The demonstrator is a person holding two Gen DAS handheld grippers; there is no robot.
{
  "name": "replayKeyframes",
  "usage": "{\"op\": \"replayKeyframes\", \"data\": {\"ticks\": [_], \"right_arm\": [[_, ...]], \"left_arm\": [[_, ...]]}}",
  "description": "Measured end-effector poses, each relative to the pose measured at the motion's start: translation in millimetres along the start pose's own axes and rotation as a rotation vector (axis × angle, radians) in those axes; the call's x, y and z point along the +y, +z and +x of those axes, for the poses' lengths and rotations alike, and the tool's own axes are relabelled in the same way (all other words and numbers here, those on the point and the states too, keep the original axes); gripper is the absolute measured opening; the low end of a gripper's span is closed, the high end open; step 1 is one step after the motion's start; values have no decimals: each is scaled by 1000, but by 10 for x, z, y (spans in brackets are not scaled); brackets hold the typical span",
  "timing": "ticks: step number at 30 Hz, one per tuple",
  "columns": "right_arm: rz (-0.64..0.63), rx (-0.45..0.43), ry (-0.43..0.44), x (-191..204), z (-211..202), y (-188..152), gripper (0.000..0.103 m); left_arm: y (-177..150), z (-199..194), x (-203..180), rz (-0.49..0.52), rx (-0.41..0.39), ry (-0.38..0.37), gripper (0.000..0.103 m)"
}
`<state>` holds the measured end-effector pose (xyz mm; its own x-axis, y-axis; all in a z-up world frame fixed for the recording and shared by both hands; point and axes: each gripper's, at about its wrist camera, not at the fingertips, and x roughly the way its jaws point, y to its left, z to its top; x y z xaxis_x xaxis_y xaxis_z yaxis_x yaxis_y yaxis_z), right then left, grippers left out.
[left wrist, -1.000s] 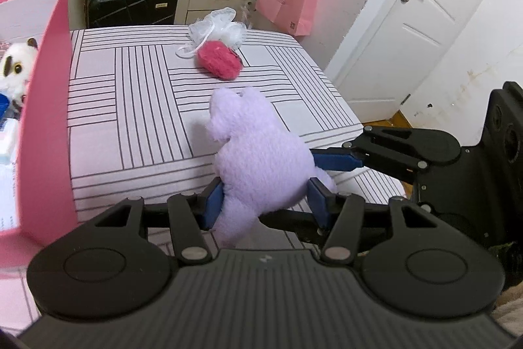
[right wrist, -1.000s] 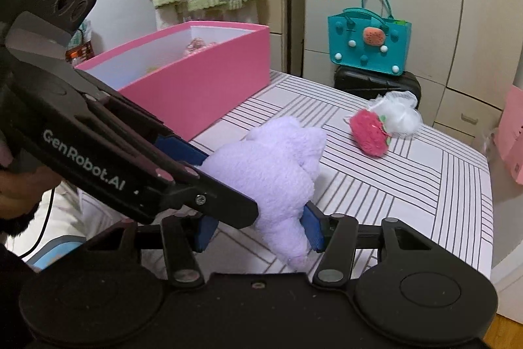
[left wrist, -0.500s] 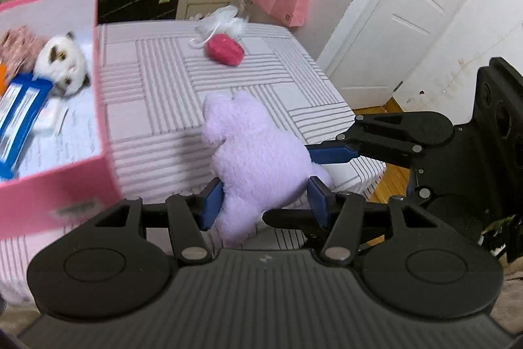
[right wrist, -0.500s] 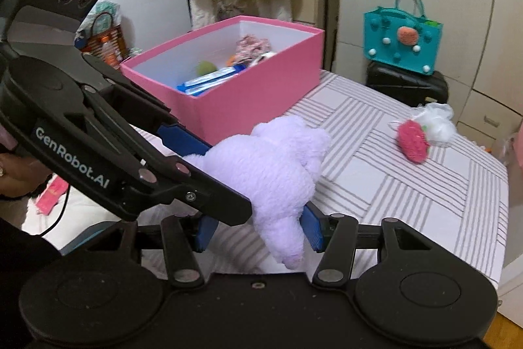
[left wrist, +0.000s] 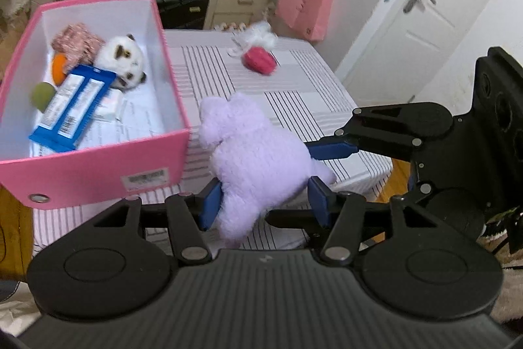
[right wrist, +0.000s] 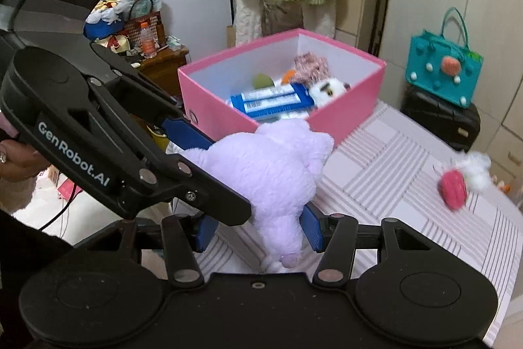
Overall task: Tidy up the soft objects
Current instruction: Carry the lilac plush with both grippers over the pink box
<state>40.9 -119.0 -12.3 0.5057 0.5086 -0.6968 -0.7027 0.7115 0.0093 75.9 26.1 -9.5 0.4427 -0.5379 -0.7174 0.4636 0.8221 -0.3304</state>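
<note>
Purple plush point(left wrist: 258, 152) now raised beside pink box point(left wrist: 98, 167)

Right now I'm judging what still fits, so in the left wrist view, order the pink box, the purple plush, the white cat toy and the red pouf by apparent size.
1. pink box
2. purple plush, though it is nearest the camera, which enlarges it
3. white cat toy
4. red pouf, farthest away, so its rank against the cat toy is unsure

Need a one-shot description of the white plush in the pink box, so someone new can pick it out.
Start at the open pink box on the striped table. Inside, toward its far end, the white plush lies just past the blue packet, beside a pink knitted bundle. It is the only white, furry item there, with dark patches at its eyes and ears.
</note>
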Motion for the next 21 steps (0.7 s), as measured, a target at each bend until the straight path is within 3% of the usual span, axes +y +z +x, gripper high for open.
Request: {"op": "replayKeyframes", "data": {"ticks": [9,21], "right_arm": [[-80,-35,-8,42,154,342,61],[-146,-67,-9,-60,583,865,60]], "left_arm": [[90,-213,315,-23,-95,-4,55],[361,-263,886,-116,-145,-3,55]]}}
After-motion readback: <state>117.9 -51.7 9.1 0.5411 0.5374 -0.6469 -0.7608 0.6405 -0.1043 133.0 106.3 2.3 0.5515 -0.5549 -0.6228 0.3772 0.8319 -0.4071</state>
